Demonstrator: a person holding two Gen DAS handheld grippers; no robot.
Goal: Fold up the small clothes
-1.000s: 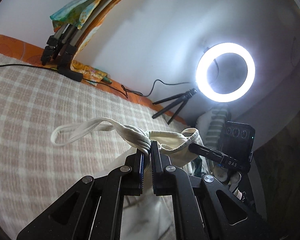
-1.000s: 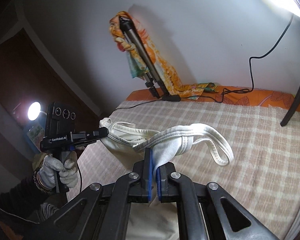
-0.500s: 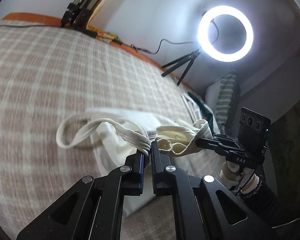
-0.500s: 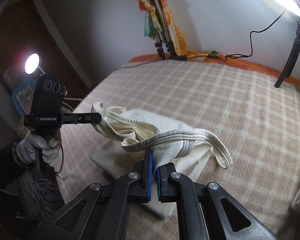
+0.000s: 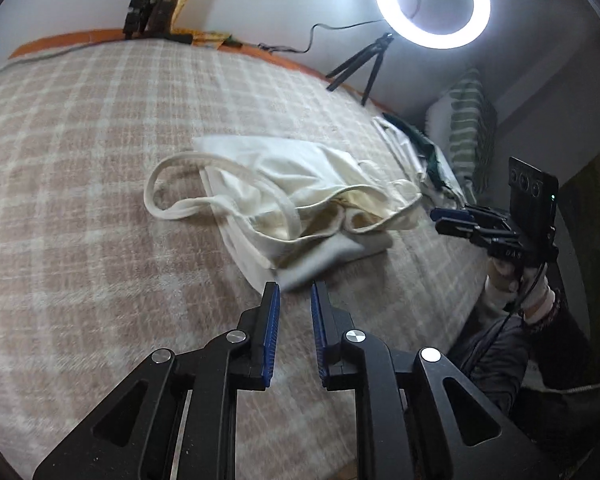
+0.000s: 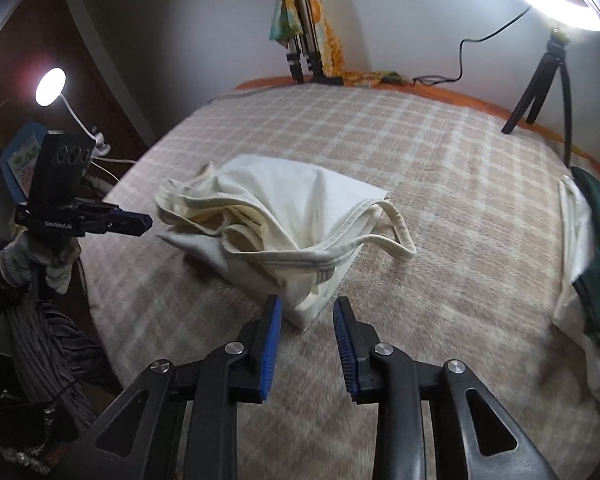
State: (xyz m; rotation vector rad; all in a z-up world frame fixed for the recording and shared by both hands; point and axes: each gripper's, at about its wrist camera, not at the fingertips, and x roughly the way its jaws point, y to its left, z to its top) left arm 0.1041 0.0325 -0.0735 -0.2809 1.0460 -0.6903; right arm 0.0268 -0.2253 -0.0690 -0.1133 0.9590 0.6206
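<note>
Right now the cream-white cotton sleeveless vest (image 5: 296, 196) lies loosely folded on the beige-and-white checked blanket (image 5: 80, 160) that covers the bed, and neither tool has hold of it. The left black two-finger gripper with blue pads (image 5: 293, 292) hovers with its fingers spread, nothing between them, and the nearest corner of the cloth sits just beyond its tips. The right black two-finger gripper with blue pads (image 6: 306, 308) is likewise spread and empty, and the near corner of the bundle reaches almost into its gap.

In the left wrist view the garment runs from near centre out to the far right, its long axis slanting across the blanket, with one strap loop (image 5: 172, 192) flopped out to the left. The arm openings gape on the near side, so the fold looks untidy rather than flat.

Both tools sit just beside opposite near corners, so neither is clearly closer; the right one looks a shade nearer its corner. A likely next move is to re-grip those corners, or the loose strap, and bring them across the long axis.

A pile of white and dark green clothes (image 6: 592, 240) waits at the right edge of the bed, well apart from the vest.
</note>
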